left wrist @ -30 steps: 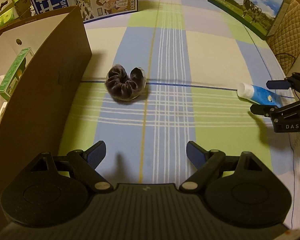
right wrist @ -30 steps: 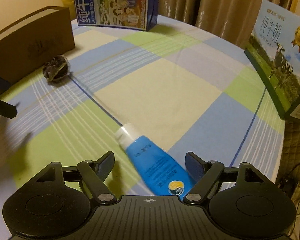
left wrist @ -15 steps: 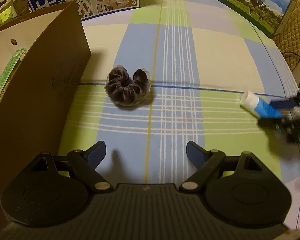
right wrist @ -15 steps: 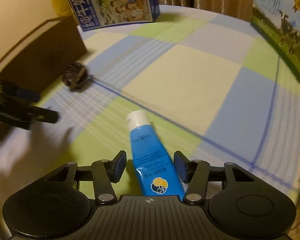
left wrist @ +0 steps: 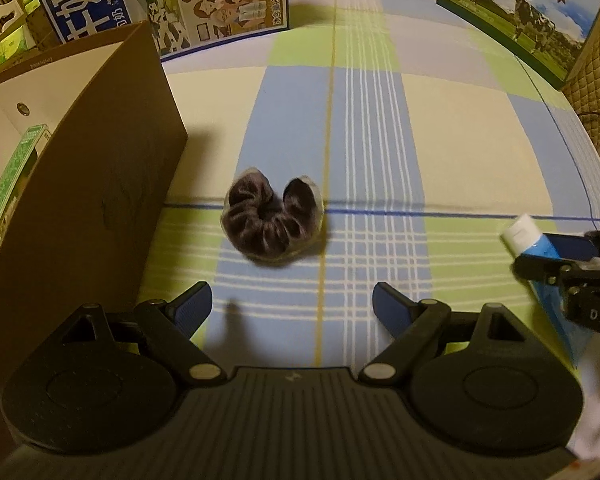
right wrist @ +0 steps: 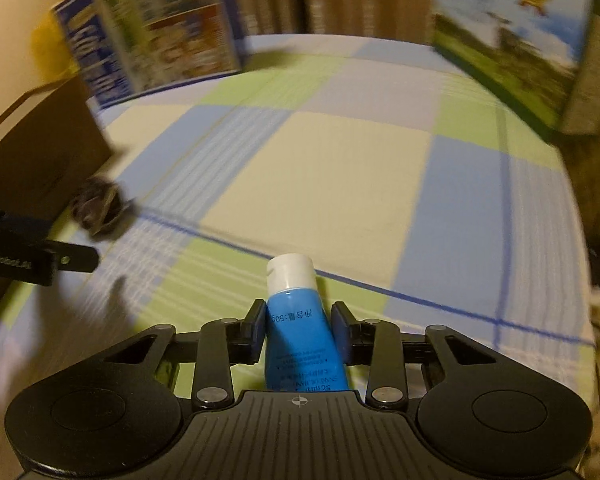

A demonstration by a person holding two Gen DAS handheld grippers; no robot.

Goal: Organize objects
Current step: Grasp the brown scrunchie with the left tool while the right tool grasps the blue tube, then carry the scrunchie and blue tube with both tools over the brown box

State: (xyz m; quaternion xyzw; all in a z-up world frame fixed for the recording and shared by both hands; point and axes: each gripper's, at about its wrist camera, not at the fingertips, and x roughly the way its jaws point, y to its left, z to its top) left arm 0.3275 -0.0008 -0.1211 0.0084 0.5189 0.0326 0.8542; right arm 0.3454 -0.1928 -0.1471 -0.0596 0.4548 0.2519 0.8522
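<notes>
A blue tube with a white cap sits between the fingers of my right gripper, which is shut on its body; the cap points away from me. The tube also shows at the right edge of the left wrist view. A dark purple scrunchie lies on the checked tablecloth just ahead of my left gripper, which is open and empty. The scrunchie shows blurred at the left of the right wrist view. A brown cardboard box stands left of the scrunchie.
Inside the box lies a green packet. Two milk cartons stand at the table's far side, one at the back left and one at the back right. The tablecloth covers a round table.
My right gripper has closed on the blue tube and swung to line up with it. My left gripper has moved closer to the scrunchie and stays open.
</notes>
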